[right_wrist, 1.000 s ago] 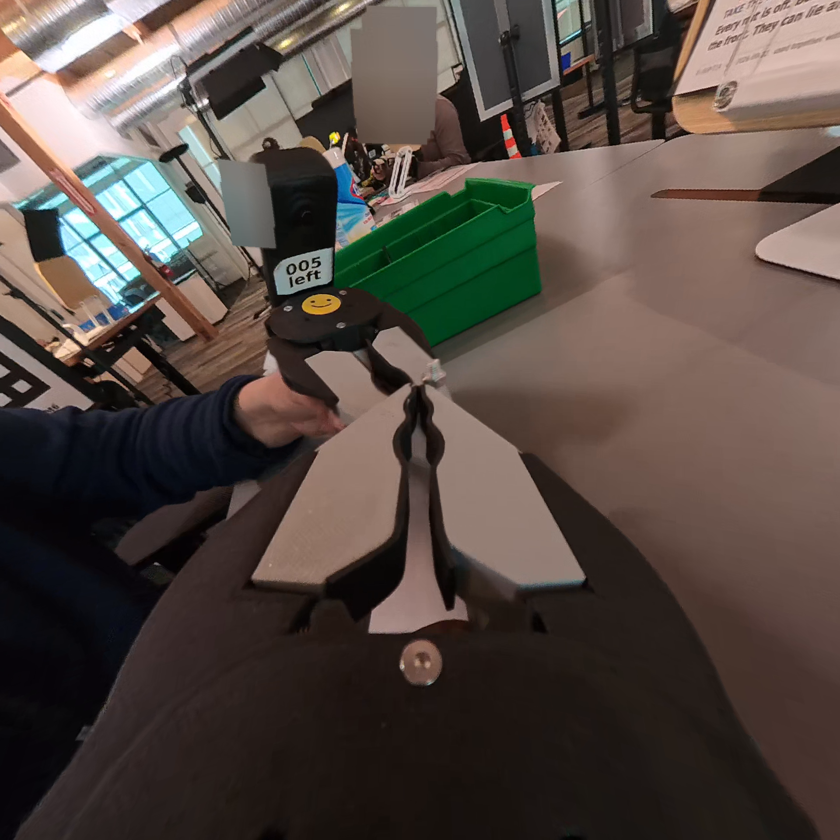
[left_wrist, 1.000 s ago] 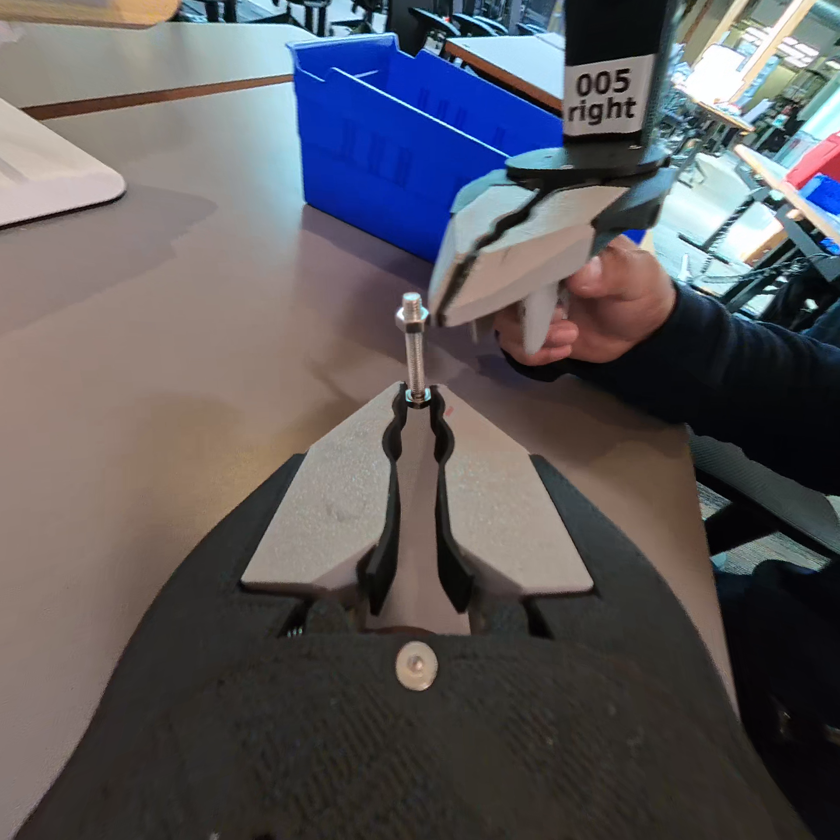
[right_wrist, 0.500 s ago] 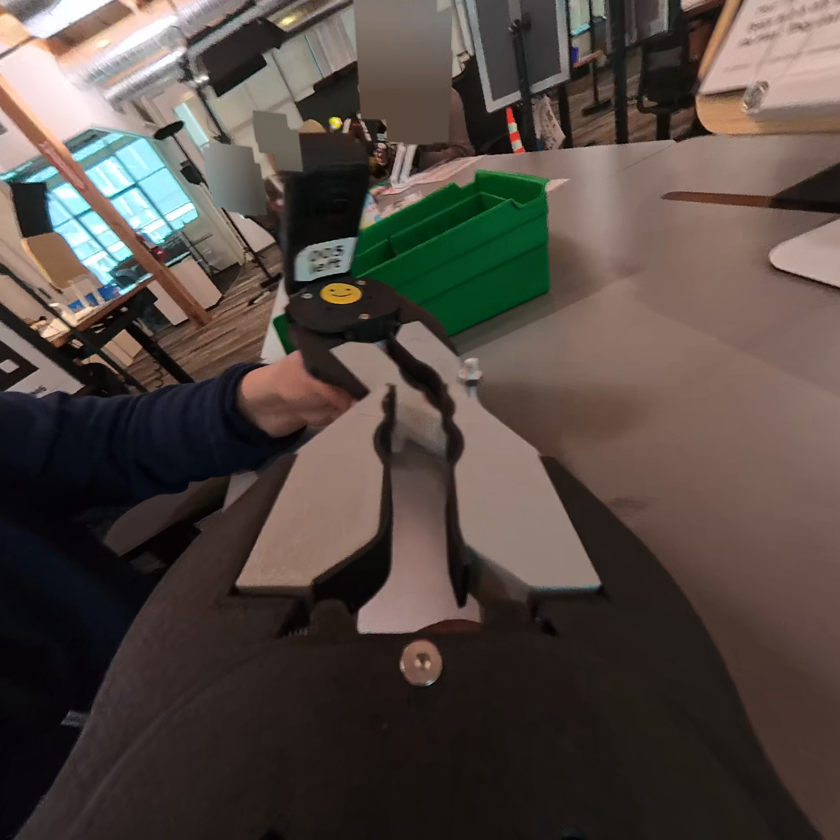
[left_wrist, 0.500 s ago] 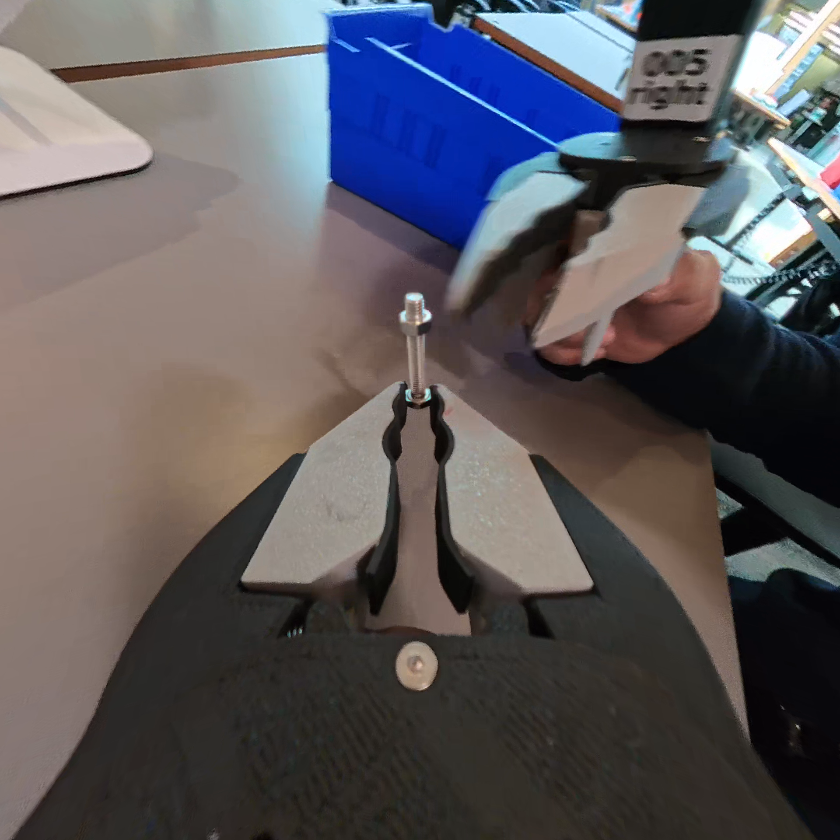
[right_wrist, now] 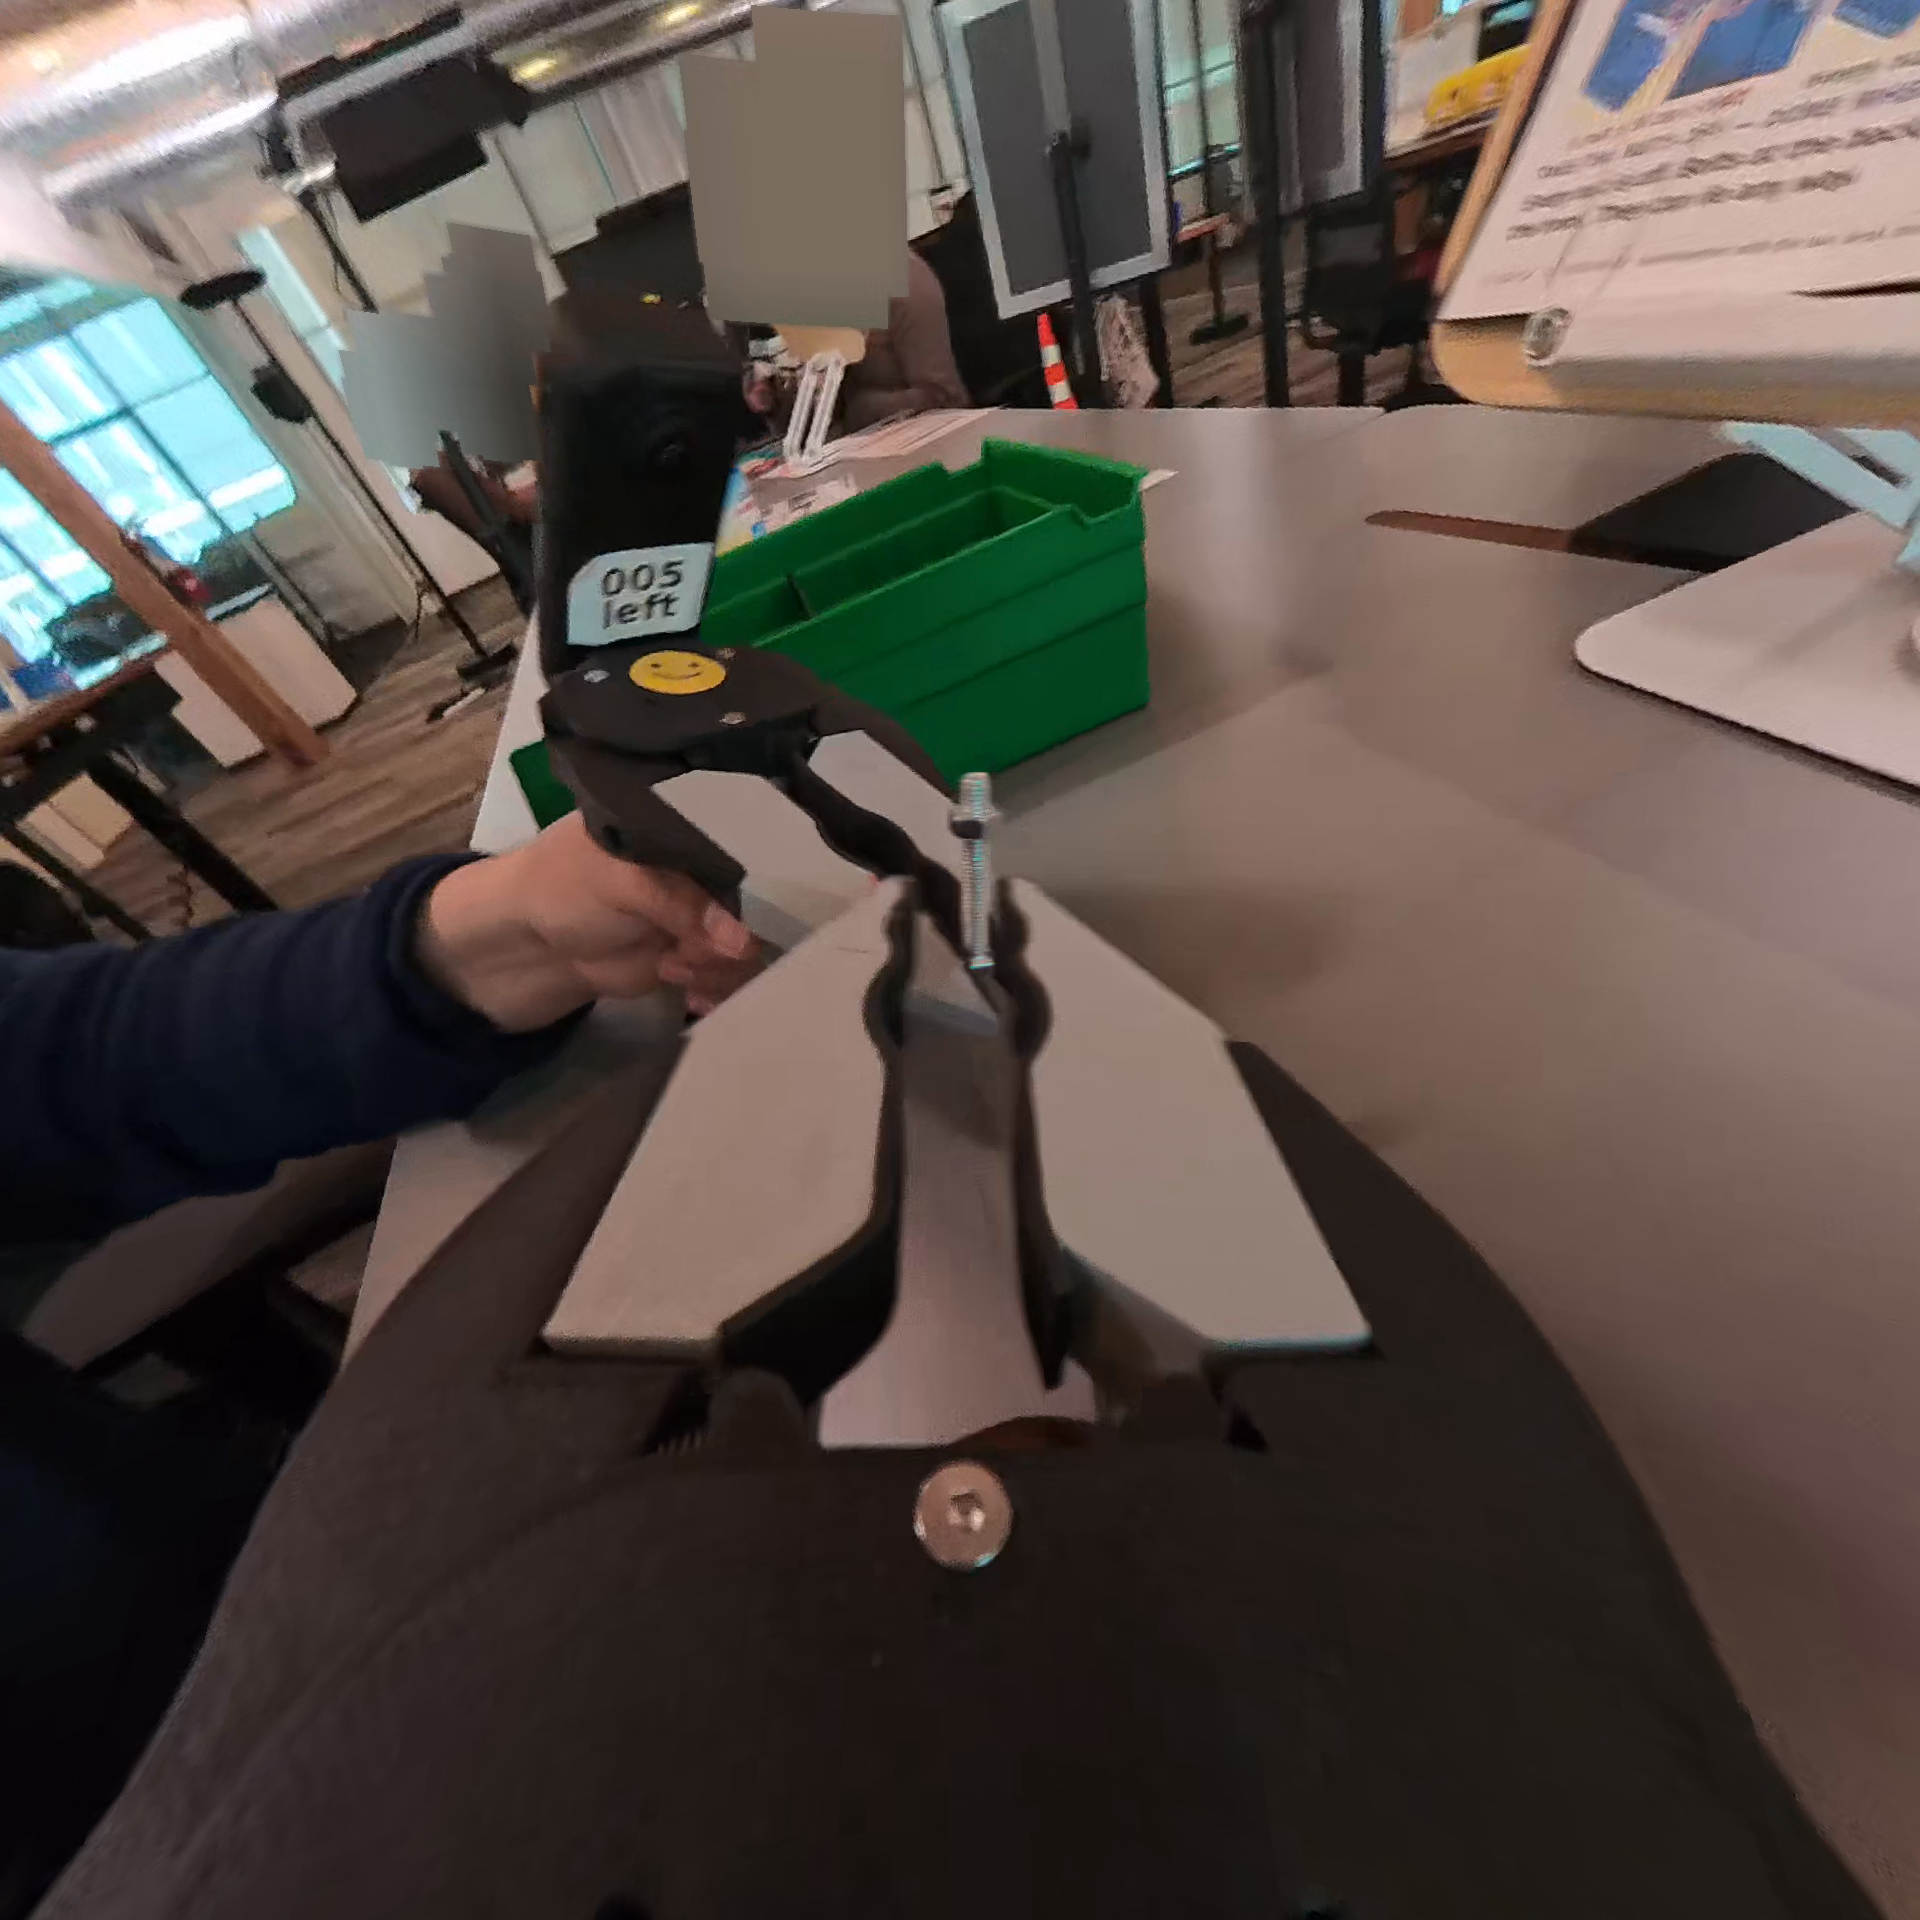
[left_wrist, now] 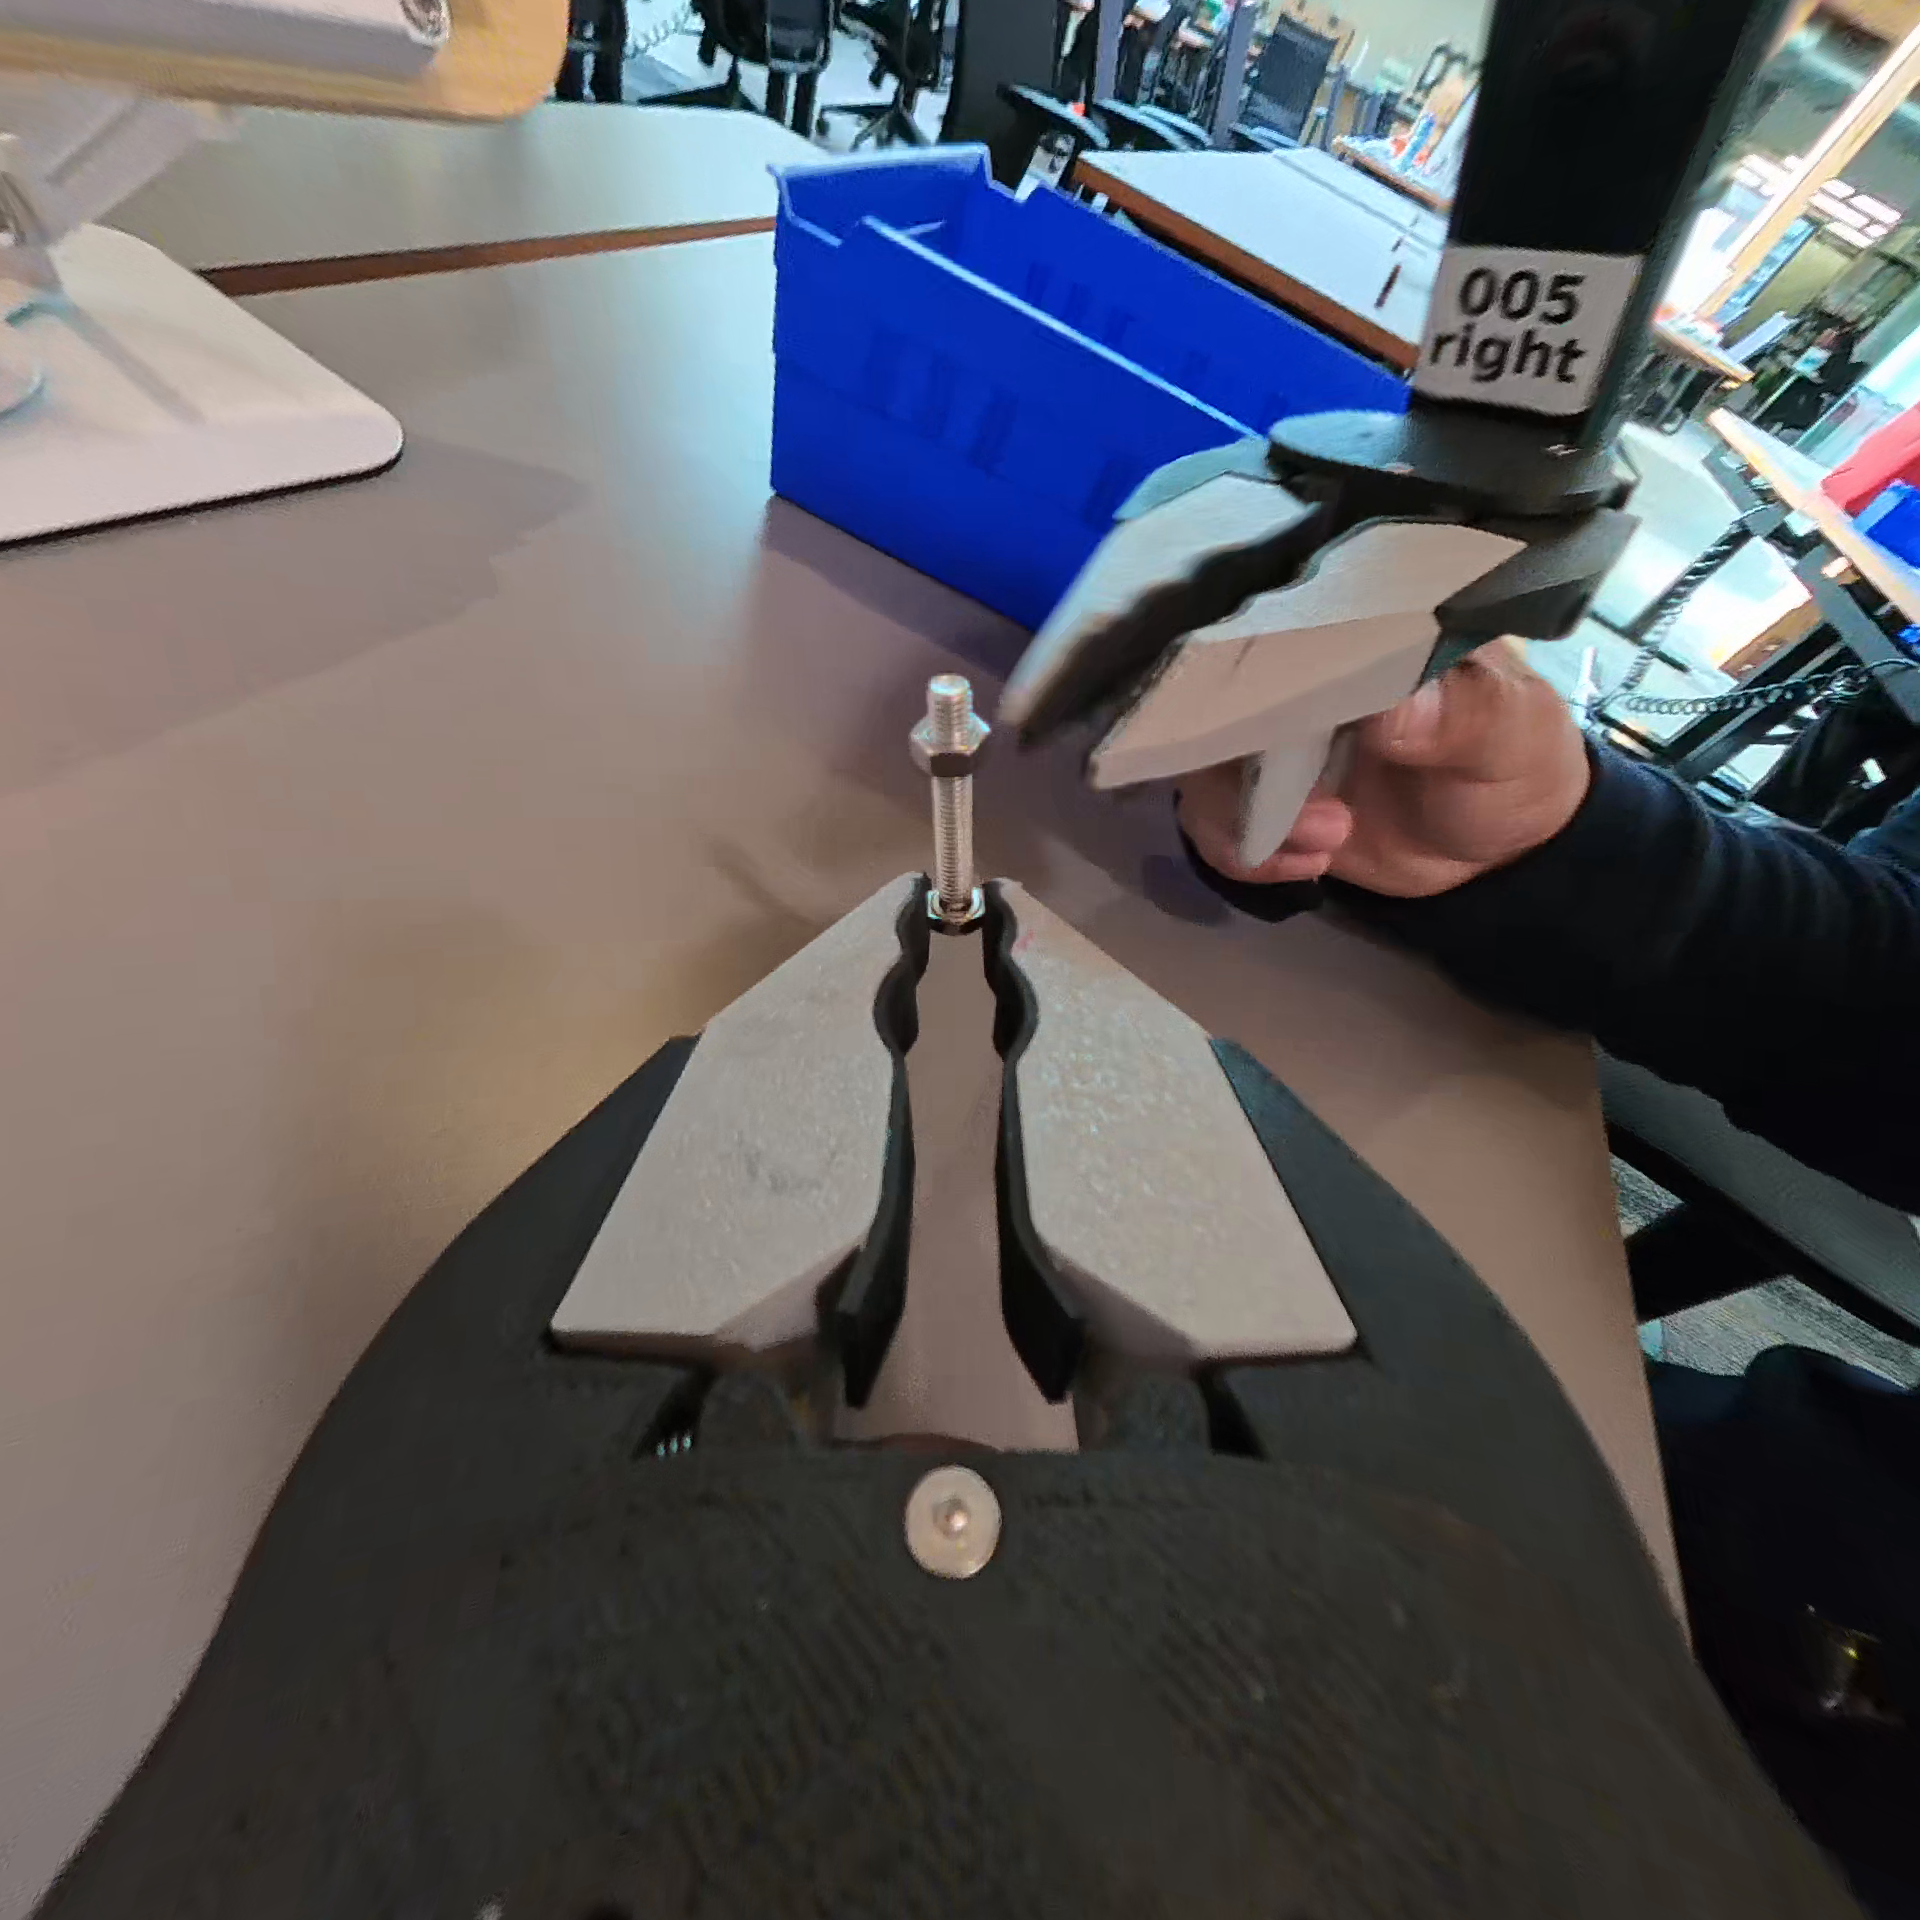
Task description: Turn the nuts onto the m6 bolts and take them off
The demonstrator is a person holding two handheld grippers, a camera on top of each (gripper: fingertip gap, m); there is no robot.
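The left gripper [left_wrist: 956, 904] has its jaws pinched narrow on the head of the bolt [left_wrist: 948, 821], which stands upright from the tips with its threaded end up. A nut [left_wrist: 948, 746] sits near the top of the bolt, a little thread showing above it.

The right gripper [right_wrist: 951, 930] has its jaws parted by a narrow gap and holds nothing. In the left wrist view its tips [left_wrist: 1049, 696] hang just beside the nut, to its right, and do not touch it. In the right wrist view the bolt [right_wrist: 977, 894] shows through the gap near the right-hand finger, with the nut [right_wrist: 975, 821] above the tips; whether the shank touches that finger I cannot tell.

Only the left wrist view shows the blue bin [left_wrist: 997, 416] behind the bolt, toward the surface's far right edge. Only the right wrist view shows the green bin [right_wrist: 966, 603] behind the left gripper, near the surface's [right_wrist: 1558, 1039] far left edge. Each view shows the hand [left_wrist: 1455, 800] [right_wrist: 561, 935] on the other gripper's handle.
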